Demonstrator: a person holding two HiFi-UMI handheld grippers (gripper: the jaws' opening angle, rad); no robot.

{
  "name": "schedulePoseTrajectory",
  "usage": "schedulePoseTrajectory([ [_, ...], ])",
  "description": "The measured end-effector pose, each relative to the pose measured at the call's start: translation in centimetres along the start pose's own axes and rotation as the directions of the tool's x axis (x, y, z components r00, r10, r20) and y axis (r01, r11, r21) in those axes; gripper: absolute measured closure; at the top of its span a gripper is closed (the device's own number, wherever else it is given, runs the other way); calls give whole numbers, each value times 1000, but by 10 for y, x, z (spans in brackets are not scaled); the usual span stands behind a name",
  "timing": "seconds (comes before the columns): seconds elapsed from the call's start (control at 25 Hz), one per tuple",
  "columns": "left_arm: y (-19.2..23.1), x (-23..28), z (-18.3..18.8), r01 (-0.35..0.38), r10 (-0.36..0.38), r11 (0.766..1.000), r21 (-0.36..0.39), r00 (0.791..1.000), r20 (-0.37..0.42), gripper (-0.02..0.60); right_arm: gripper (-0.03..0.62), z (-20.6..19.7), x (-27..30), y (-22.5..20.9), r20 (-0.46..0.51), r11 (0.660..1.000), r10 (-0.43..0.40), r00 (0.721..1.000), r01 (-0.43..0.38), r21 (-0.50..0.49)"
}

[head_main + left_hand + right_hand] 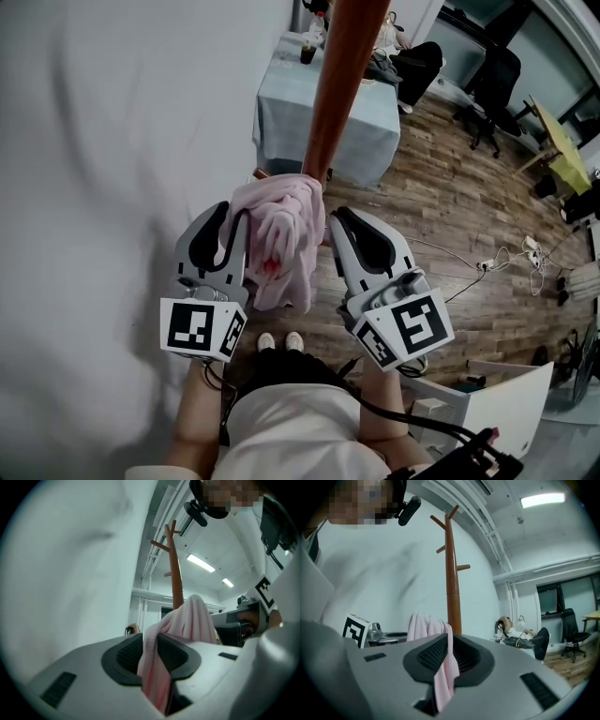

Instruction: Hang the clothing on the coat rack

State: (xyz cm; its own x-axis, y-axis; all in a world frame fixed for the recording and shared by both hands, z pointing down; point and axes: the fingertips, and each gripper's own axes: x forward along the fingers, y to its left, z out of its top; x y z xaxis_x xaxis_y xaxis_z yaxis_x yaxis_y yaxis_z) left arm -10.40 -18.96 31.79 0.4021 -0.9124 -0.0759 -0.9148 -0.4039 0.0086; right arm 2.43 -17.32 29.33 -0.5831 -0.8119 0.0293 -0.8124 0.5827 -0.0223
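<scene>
Our left tool [232,214] and right tool [336,217] each clamp a bunched fold of the pink cloth garment [284,230]; we judge it light, limp.

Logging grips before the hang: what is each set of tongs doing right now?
Left tongs: shut on the pink garment.
Right tongs: shut on the same garment.

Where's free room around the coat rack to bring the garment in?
Free: wooden floor right of the brown wooden coat rack pole, as far as the white cables; the rack's upper pegs are bare. Crowded: white wall close on the pole's left, blue-draped table behind it, pink garment bunched at the pole.
</scene>
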Motion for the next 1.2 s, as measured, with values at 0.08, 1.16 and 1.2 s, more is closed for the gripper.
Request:
schedulePoseTrajectory([
  [0.08, 0, -1, 1, -6, 6, 1000, 11, 1000, 5, 486, 546, 0, 1, -2, 10, 1000, -5, 1000, 5, 5],
  [1.16, 15, -11, 26, -32, 35, 998, -50, 997, 67, 569, 574, 10, 11, 5, 42, 1000, 4, 999, -3, -18],
  [1.2, 15, -10, 27, -27, 31, 998, -52, 997, 68, 569, 576, 10, 11, 6, 38, 1000, 3, 999, -2, -25],
])
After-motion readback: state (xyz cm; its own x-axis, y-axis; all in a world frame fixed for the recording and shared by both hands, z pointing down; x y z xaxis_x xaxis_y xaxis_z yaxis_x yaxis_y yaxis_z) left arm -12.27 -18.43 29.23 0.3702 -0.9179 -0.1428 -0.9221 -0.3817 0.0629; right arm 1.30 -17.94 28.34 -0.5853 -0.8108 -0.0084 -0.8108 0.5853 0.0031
